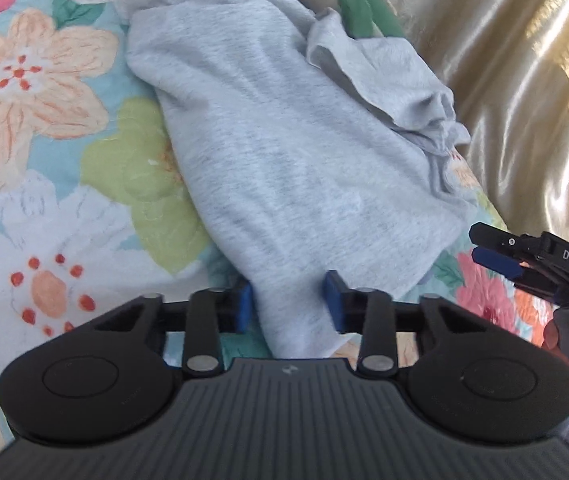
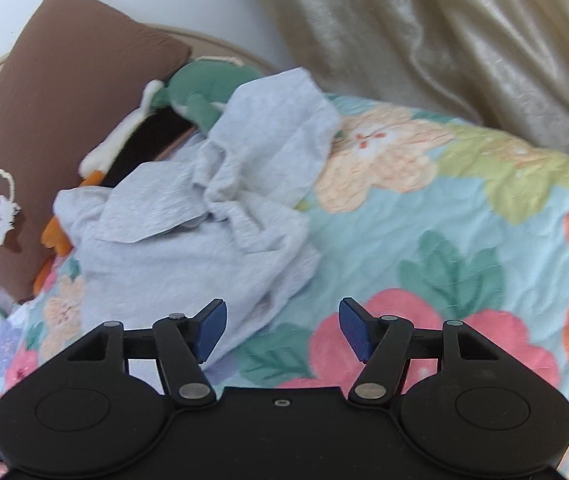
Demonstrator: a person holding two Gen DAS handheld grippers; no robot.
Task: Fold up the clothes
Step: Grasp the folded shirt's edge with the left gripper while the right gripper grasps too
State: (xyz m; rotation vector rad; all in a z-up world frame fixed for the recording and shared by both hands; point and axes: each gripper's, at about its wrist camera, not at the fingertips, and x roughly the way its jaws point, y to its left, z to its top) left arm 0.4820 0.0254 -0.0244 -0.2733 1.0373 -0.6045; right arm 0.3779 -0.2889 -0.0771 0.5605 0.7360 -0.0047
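Both claws are open and hold nothing: left claw [image 1: 289, 304] straddles the grey garment [image 1: 284, 152] hem, right claw [image 2: 282, 330] beside it; next, close on the hem.

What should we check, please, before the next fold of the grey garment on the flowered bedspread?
1. Left tool placed at the grey garment: ok, the near corner lies between its open blue pads, not pinched.
2. Right tool free: ok, open, holding nothing, with the garment's edge by its left pad.
3. Garment laid flat: not ok, the far end is bunched and creased.
4. Nothing on or under the garment: not ok, it overlaps the green plush toy by the brown pillow.
5. Room on the flowered bedspread: ok, open quilt beside the garment.
6. Which part the near corner is: cannot tell.
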